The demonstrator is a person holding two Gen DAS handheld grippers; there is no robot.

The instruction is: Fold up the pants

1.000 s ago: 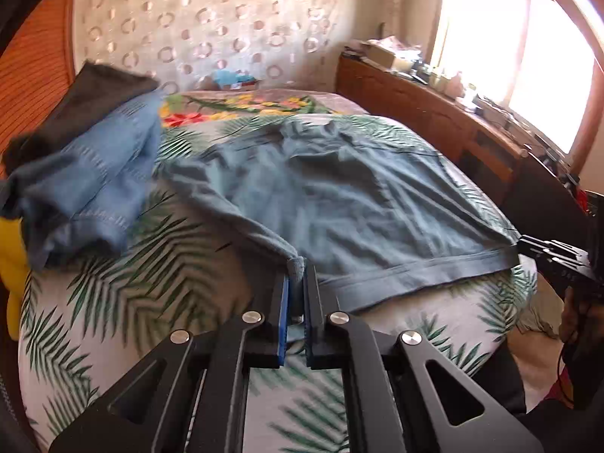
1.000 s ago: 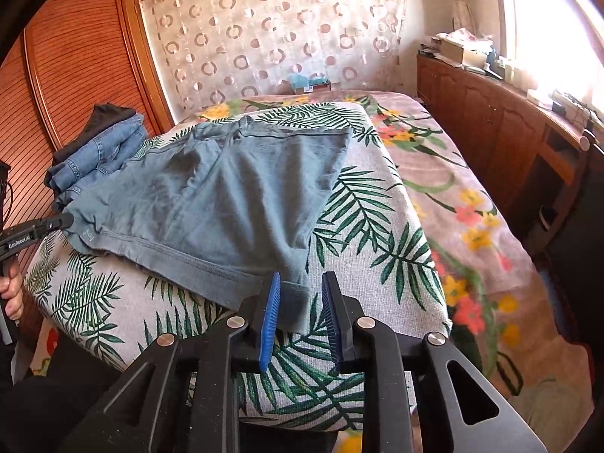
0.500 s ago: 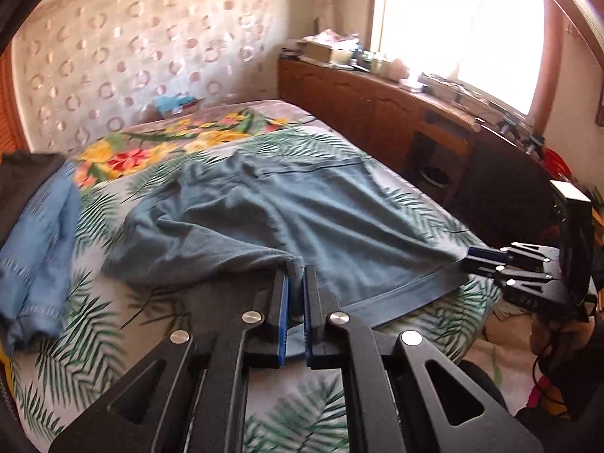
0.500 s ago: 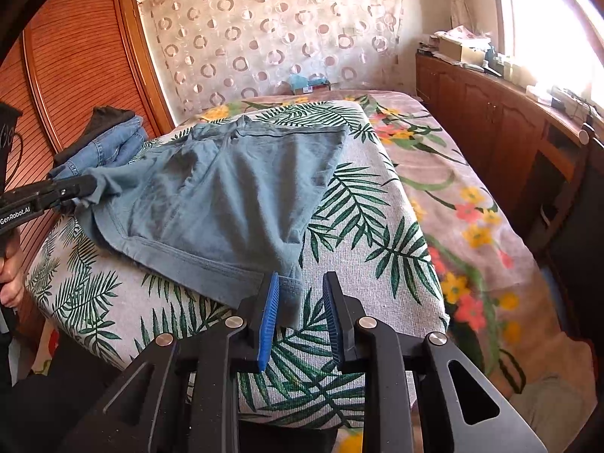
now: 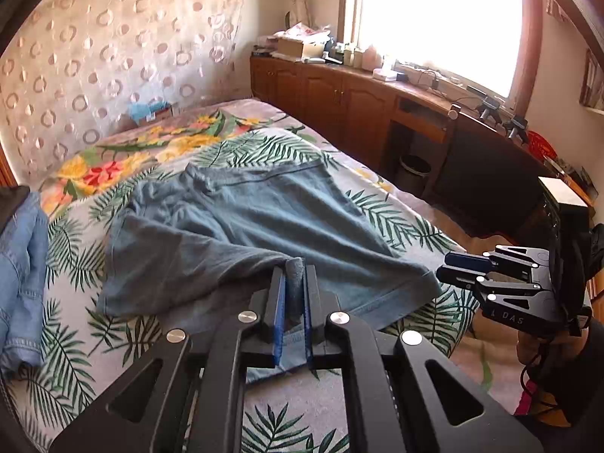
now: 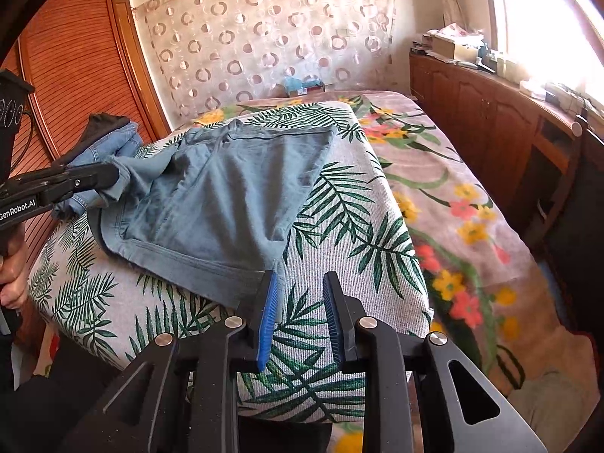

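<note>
Light blue denim pants [image 5: 264, 219] lie spread on the leaf-patterned bed [image 5: 75, 358]. My left gripper [image 5: 294, 268] is shut on a bunched corner of them and holds it lifted above the near part of the cloth. In the right wrist view the left gripper [image 6: 113, 177] pulls that corner of the pants [image 6: 226, 196] up at their left side. My right gripper [image 6: 301, 277] stands open at the near hem. The hem corner ends at its left fingertip [image 6: 270, 287], and only bedcover shows between the pads. The right gripper [image 5: 464, 268] also shows at the bed's right edge.
A pile of folded jeans [image 5: 19, 264] lies on the bed's left side, in front of a wooden wardrobe [image 6: 75, 75]. Wooden cabinets [image 5: 358, 105] with clutter run under the window at the right. A dark bin [image 5: 415, 170] stands on the floor beside them.
My left gripper has carried its corner of the pants rightwards, drawing the left side inwards. The hem corner has slipped from between the right gripper's pads to its left finger.
</note>
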